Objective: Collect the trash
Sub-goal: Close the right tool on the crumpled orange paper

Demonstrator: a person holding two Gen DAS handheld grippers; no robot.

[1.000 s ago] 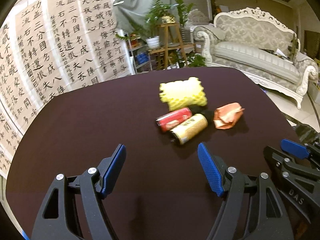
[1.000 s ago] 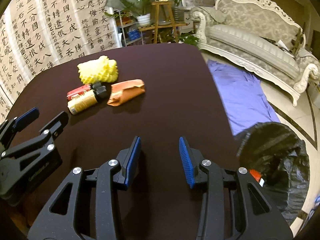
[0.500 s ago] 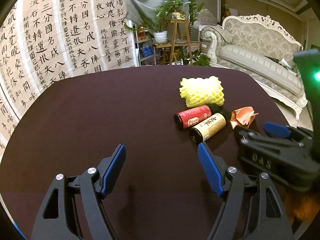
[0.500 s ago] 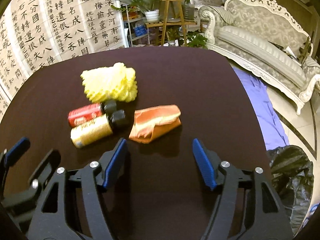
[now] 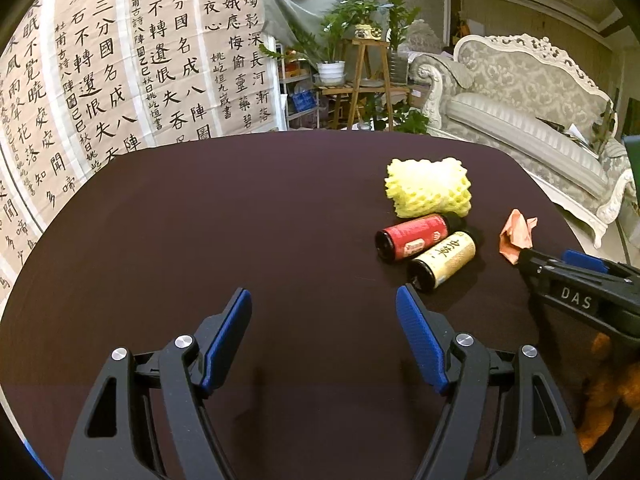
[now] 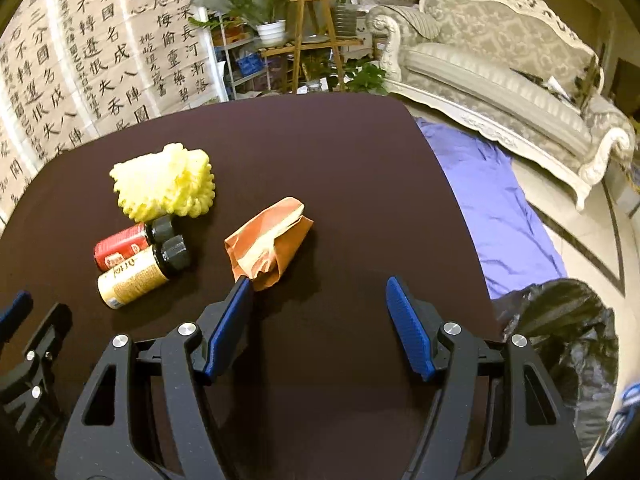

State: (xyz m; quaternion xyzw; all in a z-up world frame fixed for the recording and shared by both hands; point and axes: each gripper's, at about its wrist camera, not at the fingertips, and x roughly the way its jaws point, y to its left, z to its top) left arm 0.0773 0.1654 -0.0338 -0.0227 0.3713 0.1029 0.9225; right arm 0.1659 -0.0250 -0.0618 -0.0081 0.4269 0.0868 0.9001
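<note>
On the dark brown table (image 5: 200,220) lie a yellow foam net (image 5: 429,187) (image 6: 166,186), a red bottle (image 5: 416,236) (image 6: 128,242), a gold bottle (image 5: 444,260) (image 6: 140,276) and a crumpled orange paper wrapper (image 5: 516,234) (image 6: 268,244). My right gripper (image 6: 318,290) is open just short of the wrapper, whose near end sits by the left fingertip. My left gripper (image 5: 324,300) is open over bare table, with the gold bottle just beyond its right fingertip. Nothing is held.
A black trash bag (image 6: 560,328) stands on the floor to the right of the table, beside a purple cloth (image 6: 492,200). Behind are a pale ornate sofa (image 5: 520,120), a wooden plant stand (image 5: 368,80) and calligraphy sheets (image 5: 120,60).
My right gripper's jaws have spread wider, and it has moved forward and left to the wrapper. My left gripper has shifted so that the trash now lies further right in its view.
</note>
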